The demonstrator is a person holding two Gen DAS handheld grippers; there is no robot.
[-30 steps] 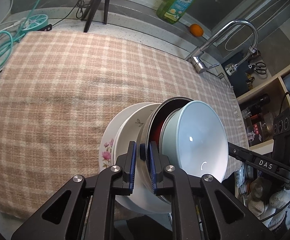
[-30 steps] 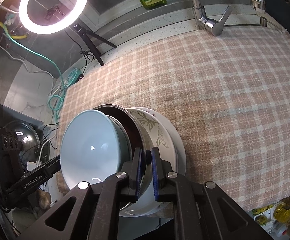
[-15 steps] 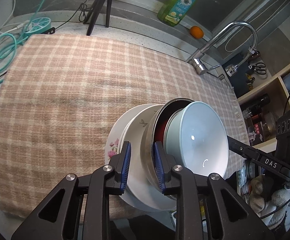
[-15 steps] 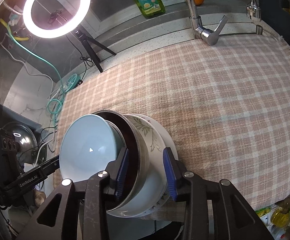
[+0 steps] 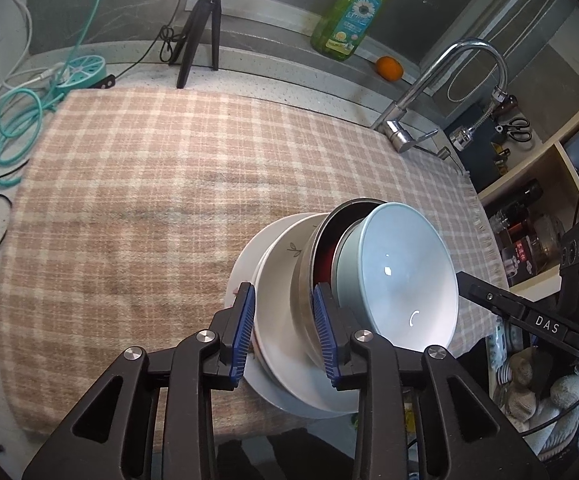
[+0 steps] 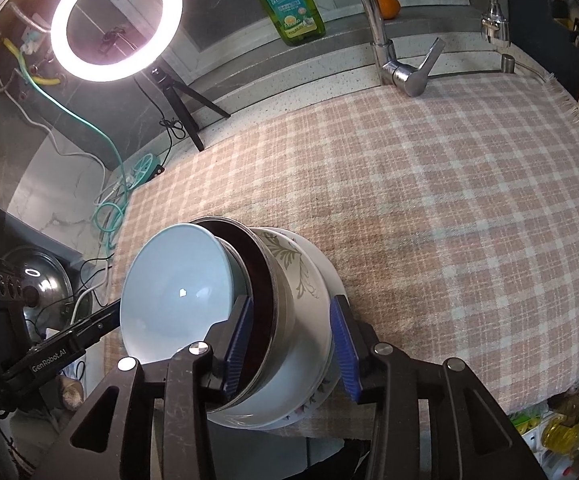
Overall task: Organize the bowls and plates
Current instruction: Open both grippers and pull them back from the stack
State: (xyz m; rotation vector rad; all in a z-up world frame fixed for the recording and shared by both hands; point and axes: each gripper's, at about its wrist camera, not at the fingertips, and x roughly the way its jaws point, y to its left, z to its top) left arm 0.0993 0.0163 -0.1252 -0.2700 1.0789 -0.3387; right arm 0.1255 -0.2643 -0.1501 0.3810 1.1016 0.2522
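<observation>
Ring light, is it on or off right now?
On. The ring light glows bright white in the right wrist view, and its glare shows on the light blue bowl.

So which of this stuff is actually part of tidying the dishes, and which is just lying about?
Part of the job:
- pale blue bowl
- steel bowl
- leaf-pattern plate
- flowered plate

Just lying about:
- soap bottle
- orange
- tap
- tripod
- teal cable
</observation>
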